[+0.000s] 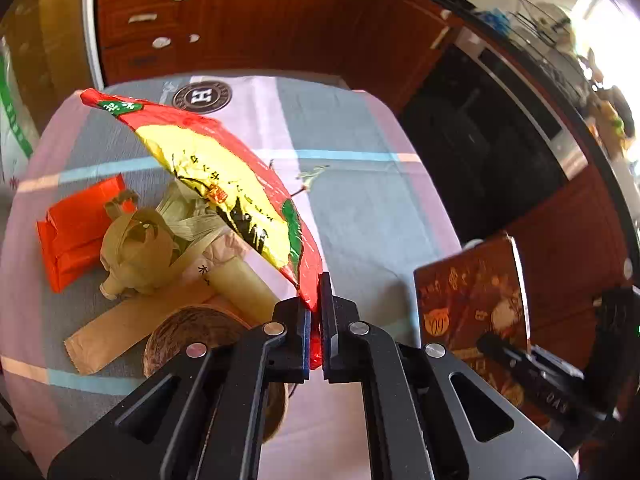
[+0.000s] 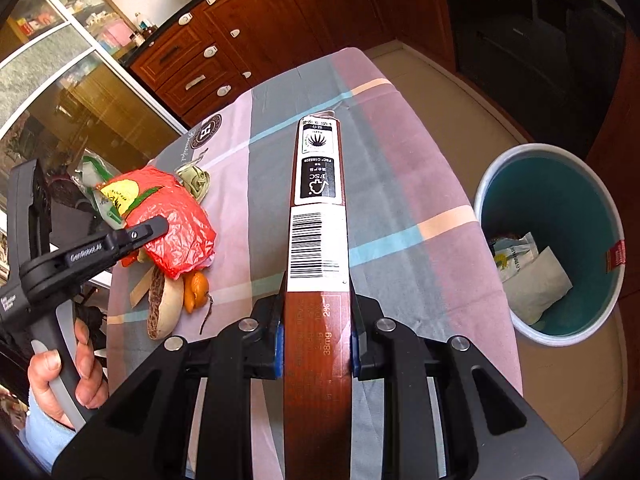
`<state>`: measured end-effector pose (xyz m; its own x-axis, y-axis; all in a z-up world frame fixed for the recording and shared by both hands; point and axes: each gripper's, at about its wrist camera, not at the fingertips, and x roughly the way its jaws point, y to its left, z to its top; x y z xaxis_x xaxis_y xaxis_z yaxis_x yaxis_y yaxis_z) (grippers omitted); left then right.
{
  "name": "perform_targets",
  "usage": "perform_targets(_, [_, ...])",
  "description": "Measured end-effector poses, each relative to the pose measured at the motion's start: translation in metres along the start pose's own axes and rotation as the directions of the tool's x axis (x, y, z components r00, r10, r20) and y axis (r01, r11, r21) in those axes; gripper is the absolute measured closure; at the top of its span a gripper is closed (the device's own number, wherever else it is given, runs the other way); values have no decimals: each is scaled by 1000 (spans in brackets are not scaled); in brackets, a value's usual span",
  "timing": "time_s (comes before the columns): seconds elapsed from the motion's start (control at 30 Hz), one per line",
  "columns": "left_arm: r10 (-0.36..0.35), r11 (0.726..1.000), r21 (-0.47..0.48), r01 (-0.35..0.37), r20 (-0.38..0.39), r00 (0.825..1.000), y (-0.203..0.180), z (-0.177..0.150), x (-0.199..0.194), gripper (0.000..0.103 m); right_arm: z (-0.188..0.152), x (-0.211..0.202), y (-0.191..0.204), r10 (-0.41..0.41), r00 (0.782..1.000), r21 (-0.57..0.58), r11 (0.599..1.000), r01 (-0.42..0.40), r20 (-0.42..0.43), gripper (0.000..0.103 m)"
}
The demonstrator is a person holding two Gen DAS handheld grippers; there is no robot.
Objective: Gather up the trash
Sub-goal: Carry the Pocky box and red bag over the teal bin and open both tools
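Left gripper (image 1: 316, 312) jaws clenched on corner of red-yellow wrapper (image 1: 216, 184), lifted above trash pile on worktop (image 1: 360, 208). Right gripper (image 2: 316, 344) jaws grasping brown carton (image 2: 318, 216), edge-on between pads. Bin (image 2: 560, 208) on floor, right of worktop.

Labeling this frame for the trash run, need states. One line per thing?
left claw: shut on red wrapper
red wrapper: pinched at one edge, lifted above the pile
right claw: shut on brown carton
brown carton: gripped by its narrow sides, off the table
trash bin: open, partly filled, beside the table
orange packet: lying on the tablecloth
coconut shell: lying on the tablecloth
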<state>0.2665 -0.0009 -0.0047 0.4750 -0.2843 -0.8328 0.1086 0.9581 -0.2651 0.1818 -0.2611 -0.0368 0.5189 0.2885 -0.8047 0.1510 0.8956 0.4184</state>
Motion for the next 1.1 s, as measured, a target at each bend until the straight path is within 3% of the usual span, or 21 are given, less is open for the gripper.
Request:
perform_targets(0.13, [-25, 989, 143, 26, -9, 1000, -34, -16, -18, 99, -1, -17, -12, 33, 999, 36, 999, -34, 36, 82])
perform_targets(0.3, [-69, 967, 246, 74, -28, 997, -77, -31, -27, 99, -3, -49, -27, 43, 994, 65, 997, -50, 96, 82])
perform_targets(0.63, [-152, 892, 412, 187, -115, 982, -186, -49, -5, 99, -9, -117, -96, -28, 977, 153, 988, -4, 211, 82])
perform_targets(0.87, [-182, 818, 497, 290, -256, 950, -262, -65, 39, 99, -18, -146, -167, -134, 965, 249, 966, 76, 226, 82])
perform_targets(1.1, [-179, 794, 485, 365, -388, 904, -310, -74, 95, 99, -20, -130, -216, -187, 971, 298, 945, 135, 151, 82])
